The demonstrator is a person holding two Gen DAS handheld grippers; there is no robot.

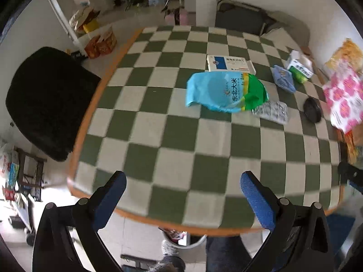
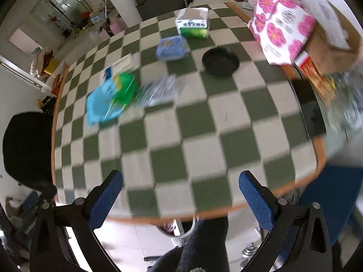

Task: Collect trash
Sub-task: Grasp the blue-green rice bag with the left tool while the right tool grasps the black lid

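A blue and green rice bag (image 1: 226, 90) (image 2: 111, 95) lies crumpled on the checkered table (image 1: 172, 136) (image 2: 204, 136). Beside it lie a clear crinkled wrapper (image 1: 272, 112) (image 2: 158, 90), a flat white and blue box (image 1: 229, 63), a small blue packet (image 1: 283, 79) (image 2: 171, 47), a green and white carton (image 1: 299, 66) (image 2: 192, 23) and a black lid (image 1: 312, 110) (image 2: 220, 61). My left gripper (image 1: 183, 192) hovers open over the table's near edge, well short of the bag. My right gripper (image 2: 180, 192) is open too, above the near edge, nothing between its fingers.
A bin (image 1: 181, 238) (image 2: 179, 226) stands on the floor under the near table edge, beside the person's leg (image 1: 222, 253). A black chair (image 1: 45, 99) is at the left. A pink flowered box (image 1: 344, 97) (image 2: 281, 27) and cartons crowd the right side.
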